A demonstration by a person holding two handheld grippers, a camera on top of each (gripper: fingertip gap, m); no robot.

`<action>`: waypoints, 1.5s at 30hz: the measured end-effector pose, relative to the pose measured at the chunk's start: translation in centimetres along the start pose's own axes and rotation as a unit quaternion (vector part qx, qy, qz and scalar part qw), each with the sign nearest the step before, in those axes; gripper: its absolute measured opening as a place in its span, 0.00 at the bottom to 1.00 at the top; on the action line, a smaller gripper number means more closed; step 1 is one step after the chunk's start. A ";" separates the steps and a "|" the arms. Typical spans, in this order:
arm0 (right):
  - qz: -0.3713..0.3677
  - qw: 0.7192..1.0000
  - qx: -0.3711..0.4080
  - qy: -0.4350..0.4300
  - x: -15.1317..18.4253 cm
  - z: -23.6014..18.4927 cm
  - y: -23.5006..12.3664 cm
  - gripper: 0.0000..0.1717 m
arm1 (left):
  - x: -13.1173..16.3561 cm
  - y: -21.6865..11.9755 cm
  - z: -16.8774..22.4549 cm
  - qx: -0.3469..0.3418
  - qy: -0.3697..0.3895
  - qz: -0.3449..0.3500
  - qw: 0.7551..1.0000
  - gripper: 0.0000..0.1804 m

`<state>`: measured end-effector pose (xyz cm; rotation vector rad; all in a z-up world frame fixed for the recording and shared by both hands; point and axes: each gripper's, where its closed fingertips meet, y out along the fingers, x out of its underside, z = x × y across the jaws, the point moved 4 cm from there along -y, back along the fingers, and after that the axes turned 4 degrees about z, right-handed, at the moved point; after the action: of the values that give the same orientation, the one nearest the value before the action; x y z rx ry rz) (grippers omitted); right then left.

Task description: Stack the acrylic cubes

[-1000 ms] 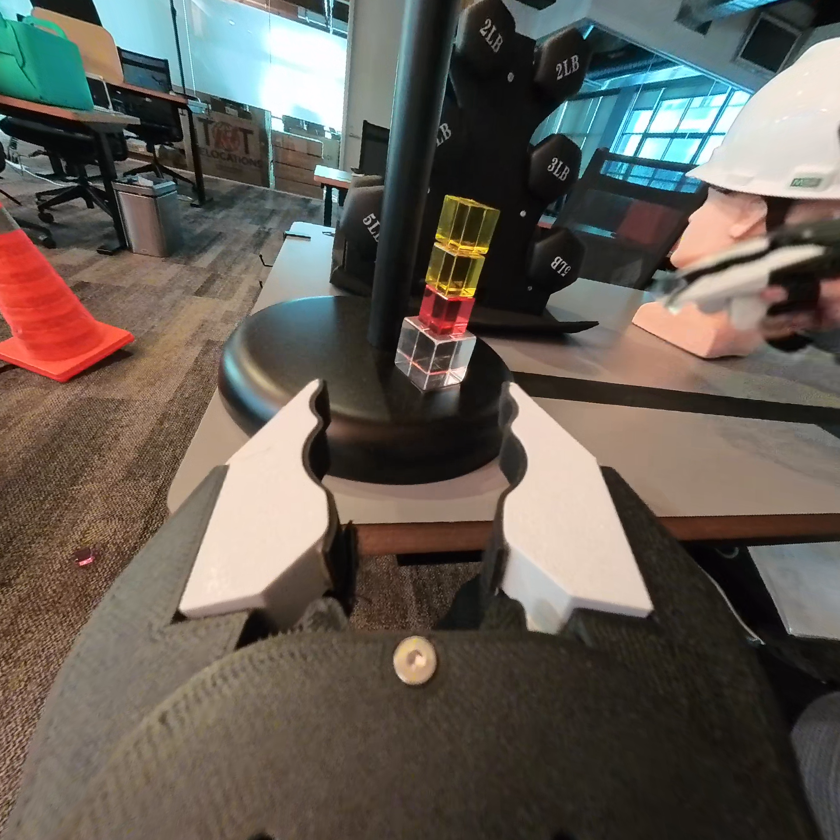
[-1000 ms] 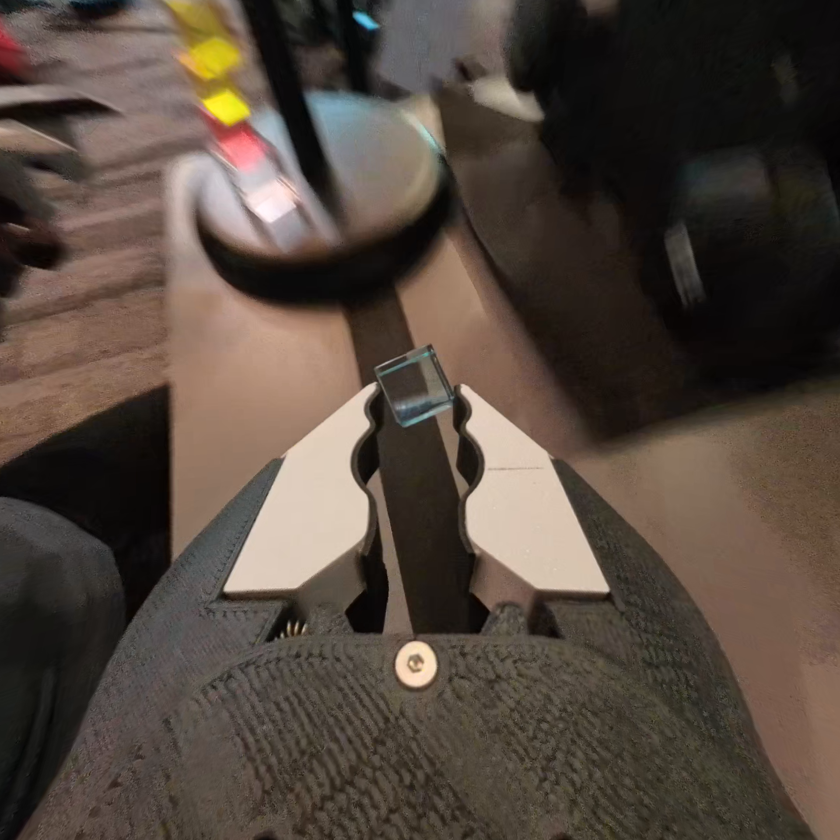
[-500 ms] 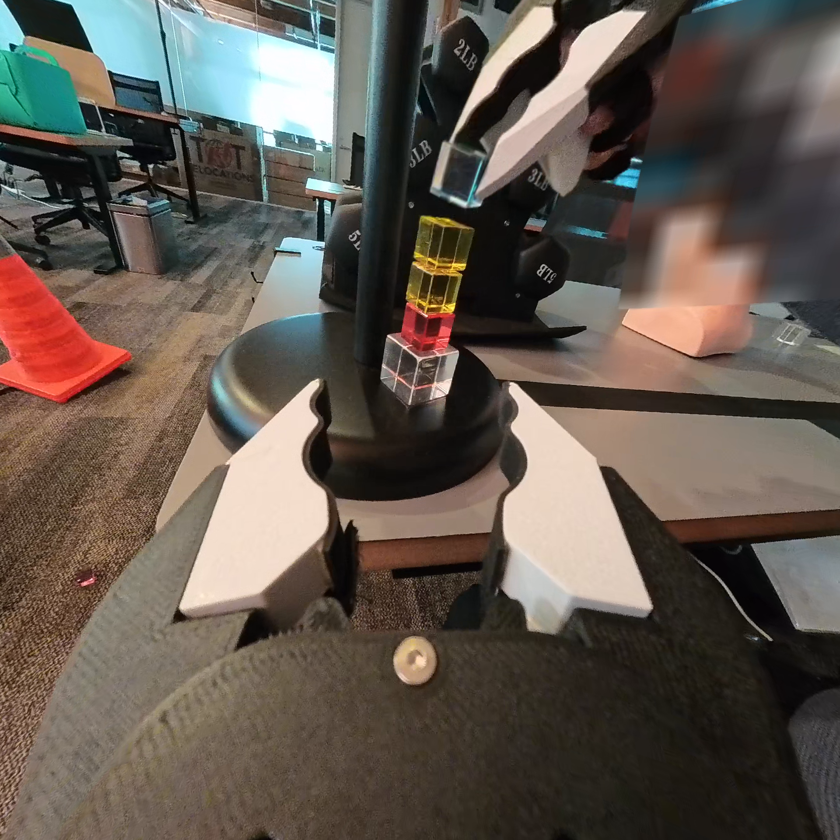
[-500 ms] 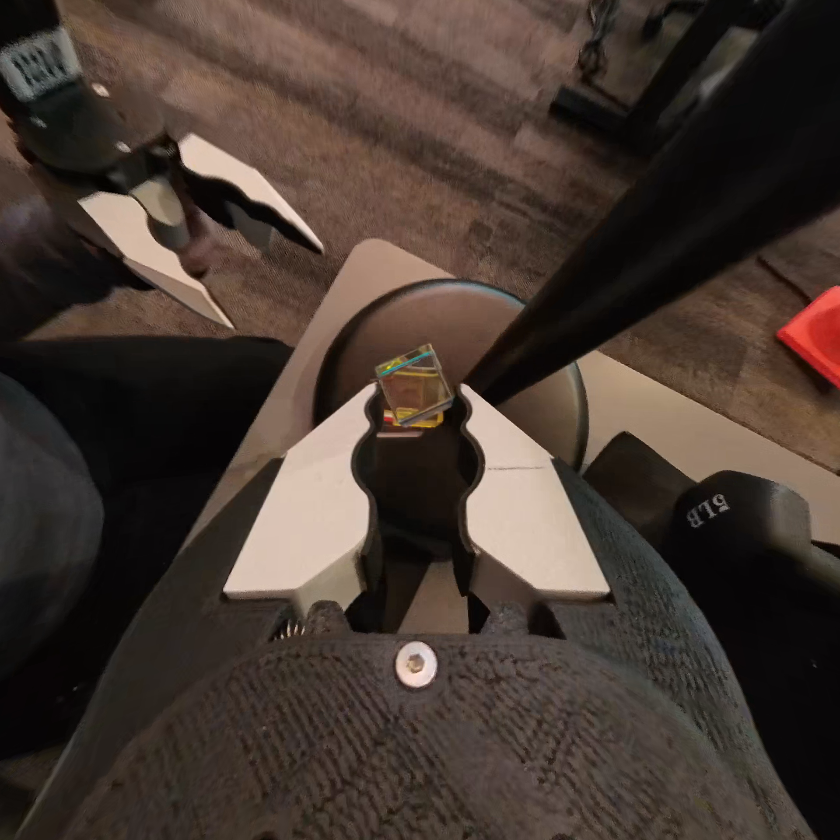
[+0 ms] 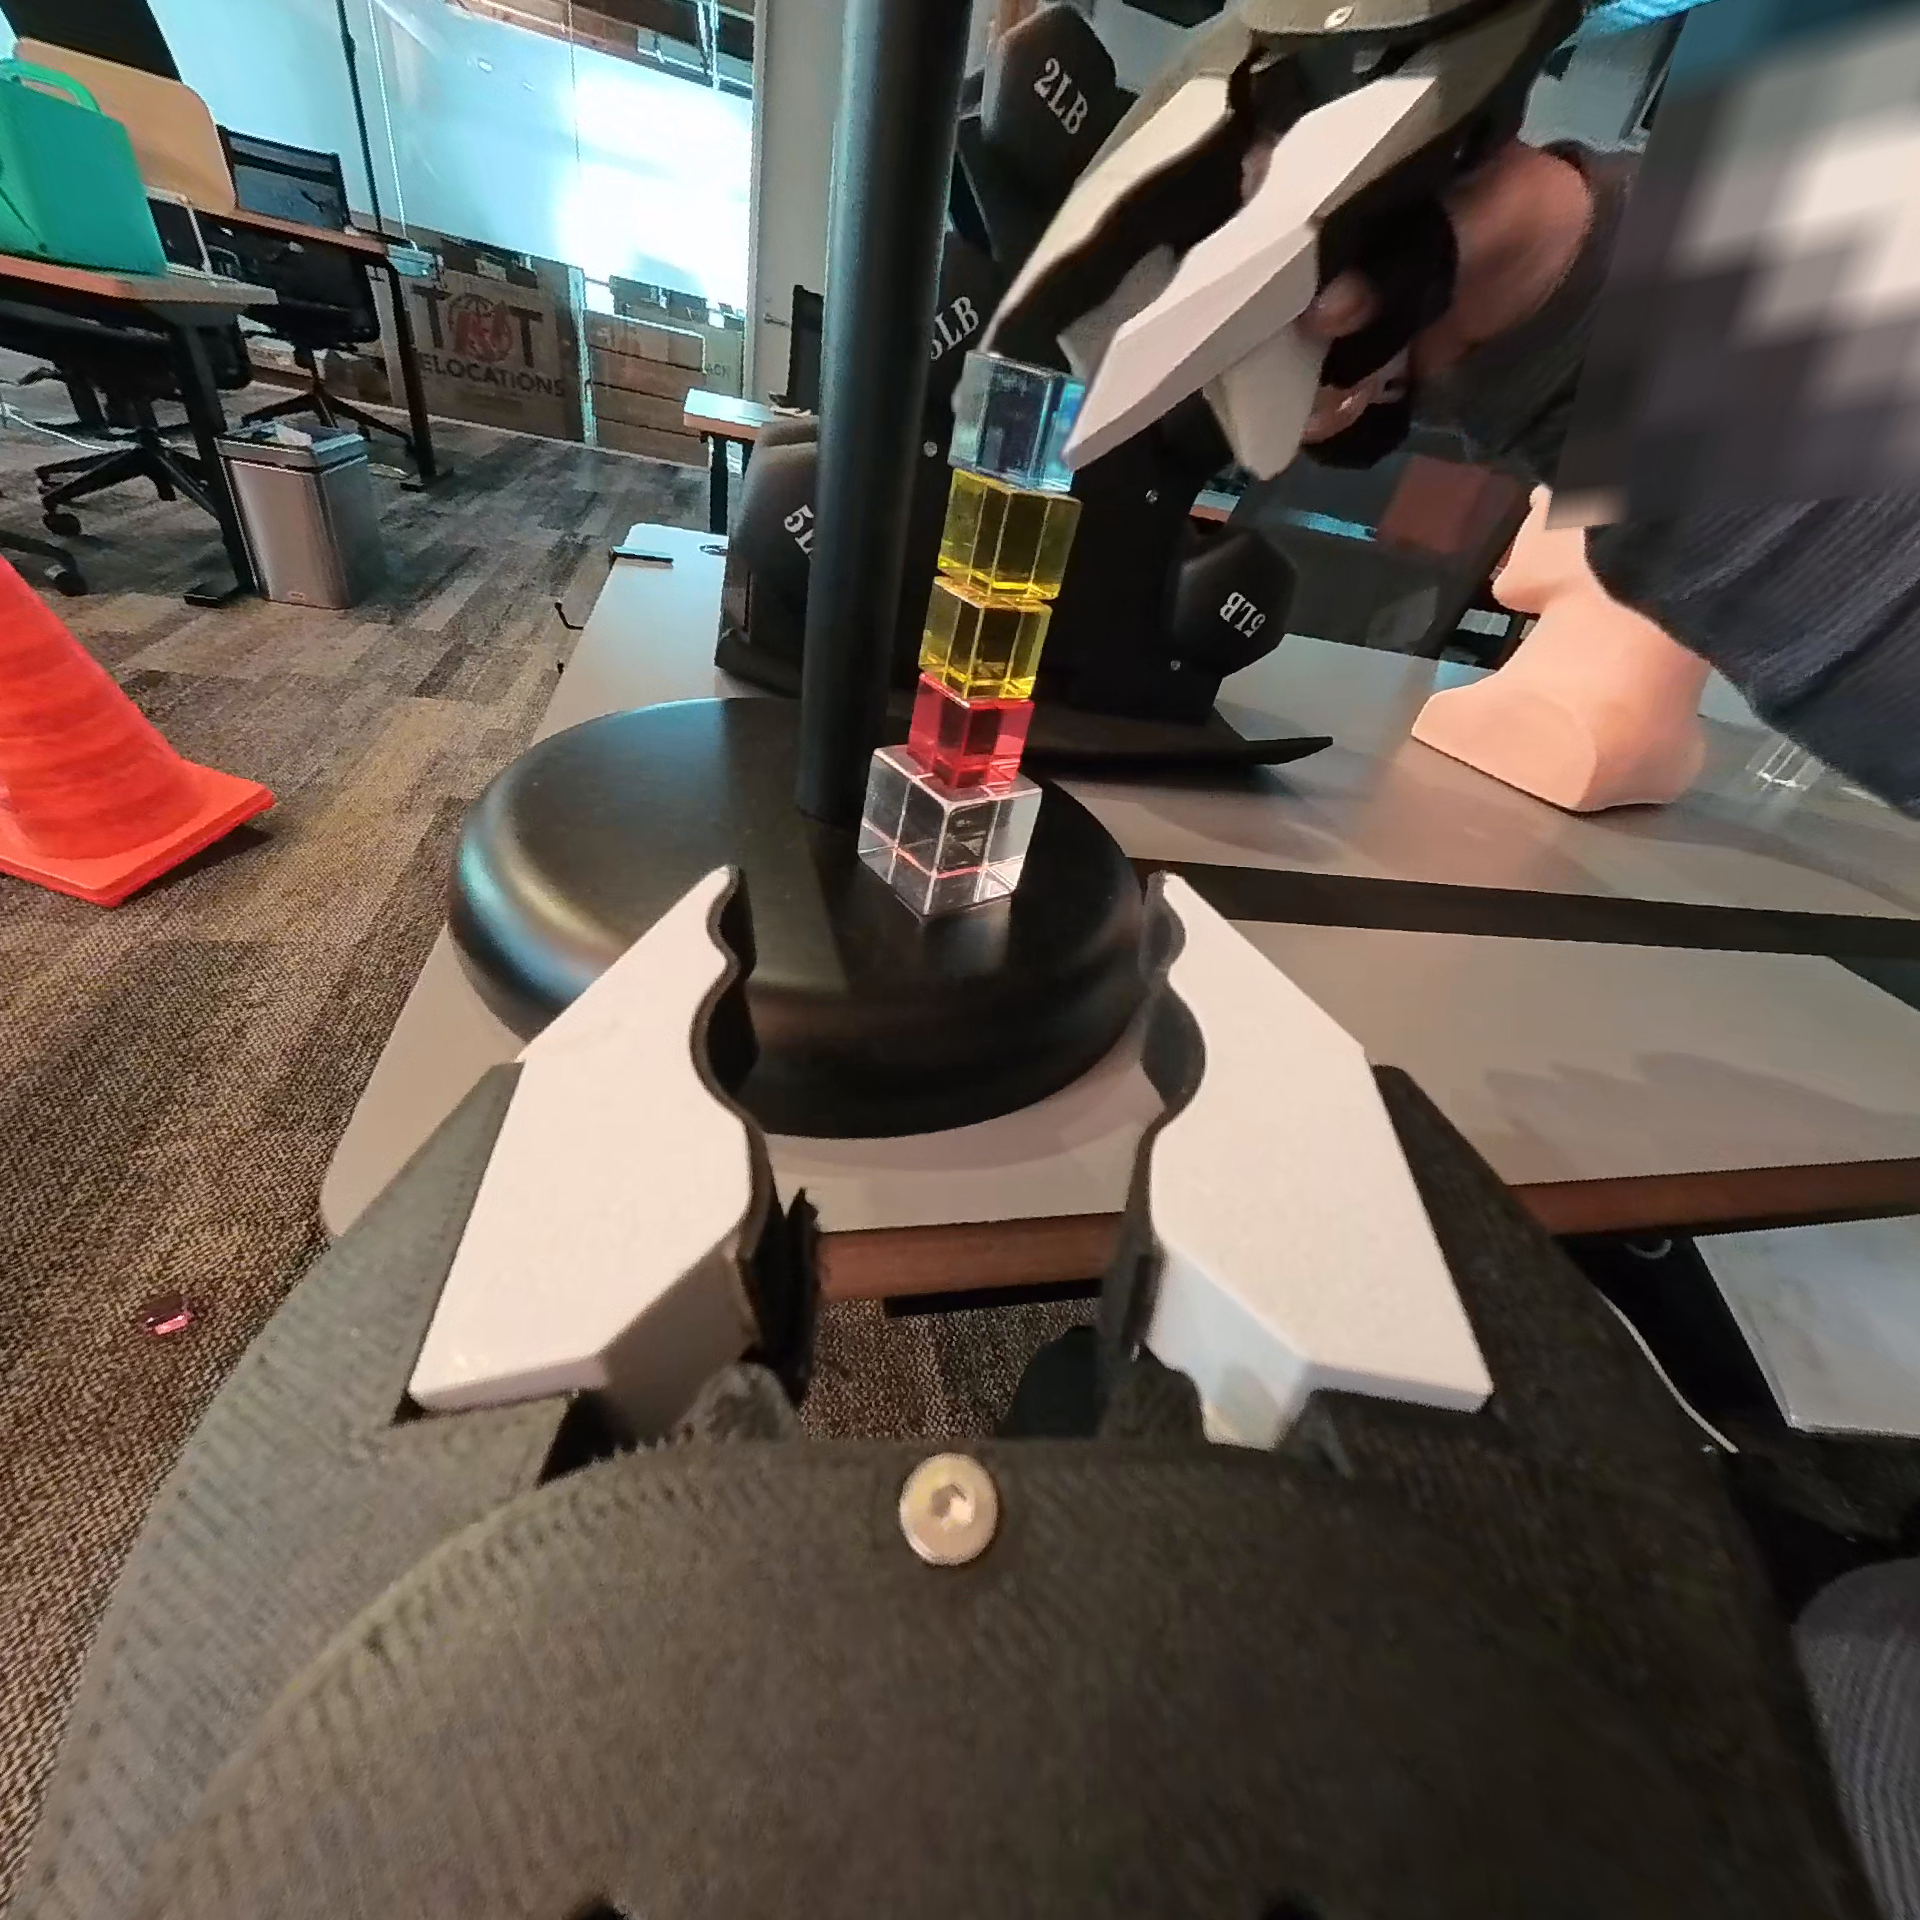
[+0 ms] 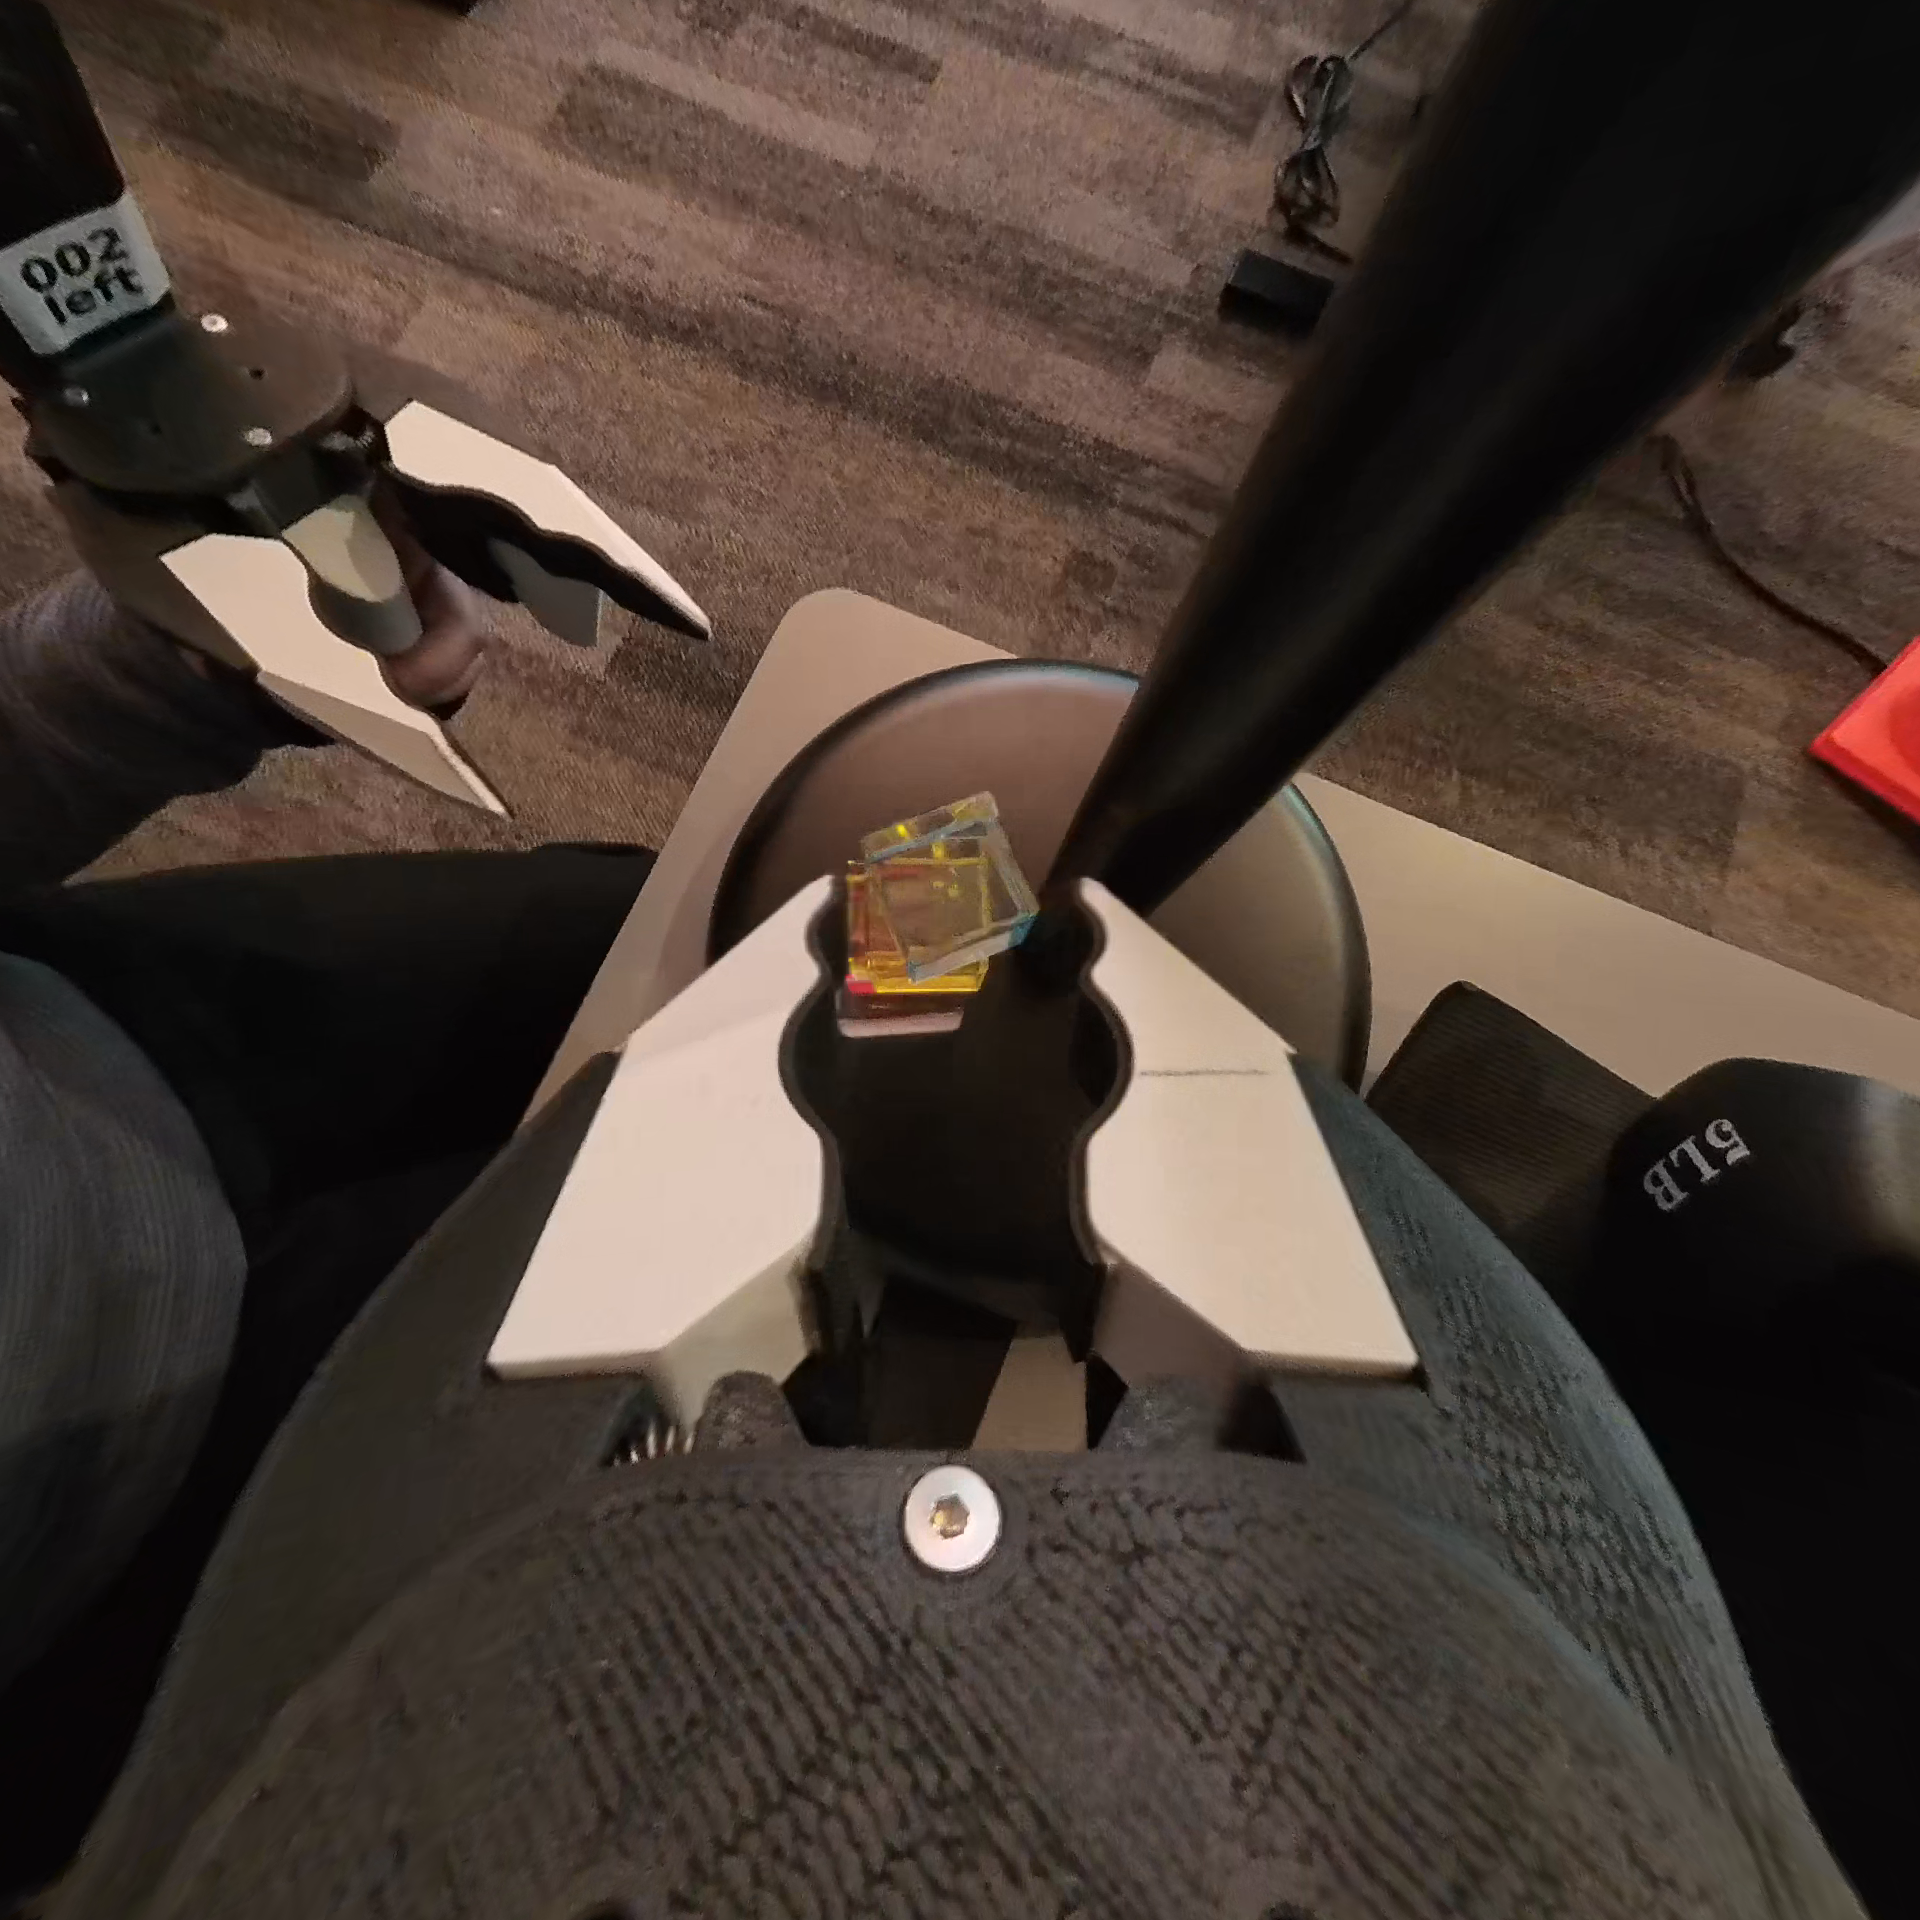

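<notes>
Right wrist view: right gripper (image 6: 956,914) stands part-open about a clear blue-edged acrylic cube (image 6: 951,894) resting skewed atop the stack of yellow, red and clear cubes (image 5: 982,665); pads appear clear of it. Advise a straight withdrawal without brushing it. Left gripper (image 5: 940,935) is wide, empty.

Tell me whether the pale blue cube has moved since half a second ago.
Yes: the pale blue cube came down beside the black pole onto the upper yellow cube.
</notes>
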<state>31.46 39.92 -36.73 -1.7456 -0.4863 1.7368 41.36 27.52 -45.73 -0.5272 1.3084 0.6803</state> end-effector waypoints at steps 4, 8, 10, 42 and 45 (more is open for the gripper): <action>0.032 0.999 0.023 0.008 0.3 0.2 -1.5 0.30 | -0.1 -0.1 -0.1 -0.002 0.002 0.002 1.000 0.41; 0.014 1.000 0.023 0.004 2.0 -0.5 -2.0 0.19 | -0.2 -0.3 -0.2 0.002 -0.003 0.007 1.000 0.42; 0.003 1.000 0.013 0.007 2.7 -0.8 -1.4 0.11 | -0.3 -0.3 0.0 0.006 -0.005 0.011 1.000 0.42; 0.337 0.923 0.178 -0.052 2.3 -12.0 -3.5 0.25 | -12.0 -13.8 -2.2 -0.211 0.086 0.165 0.960 0.41; 0.371 0.907 0.169 -0.108 2.2 -15.0 -1.6 0.34 | -12.8 -17.5 -0.7 -0.290 0.135 0.185 0.929 0.44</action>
<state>46.65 39.95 -38.22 -1.5806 0.4538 2.3669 51.93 12.81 -33.72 -0.8838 1.4769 1.3698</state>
